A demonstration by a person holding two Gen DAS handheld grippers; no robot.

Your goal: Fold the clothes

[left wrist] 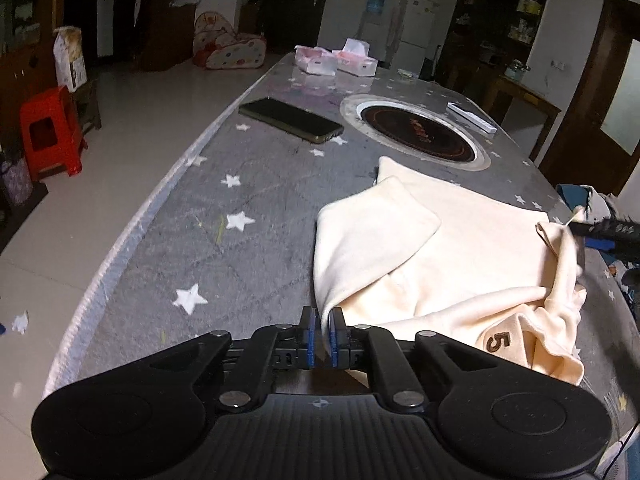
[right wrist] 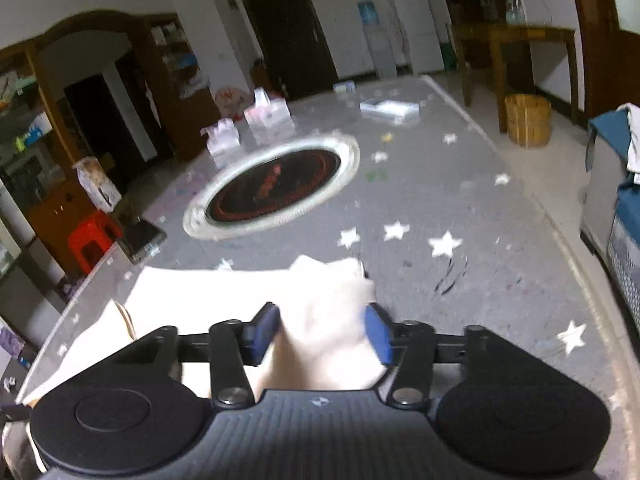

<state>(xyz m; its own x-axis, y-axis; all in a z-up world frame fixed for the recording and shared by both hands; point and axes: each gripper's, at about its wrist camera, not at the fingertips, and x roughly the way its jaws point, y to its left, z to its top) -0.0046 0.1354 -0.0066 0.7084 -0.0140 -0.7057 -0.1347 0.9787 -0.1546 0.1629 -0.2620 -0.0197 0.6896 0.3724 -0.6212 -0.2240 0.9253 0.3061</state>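
We see the cream cotton garment (left wrist: 460, 248) part-folded, 2 o'clock corner bunched; left gripper (left wrist: 325, 334) pinches its hem, right gripper (right wrist: 324, 334) gapes around loose cloth.

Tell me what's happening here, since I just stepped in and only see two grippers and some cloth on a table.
A person is folding a cream garment on a grey star-patterned table, with a handheld gripper in each hand. The left gripper is nearly shut, pinching the garment's near edge. The right gripper is open, with a bunch of the cloth between its blue pads, and that view is blurred by motion. One flap is already folded over. A phone lies farther back.
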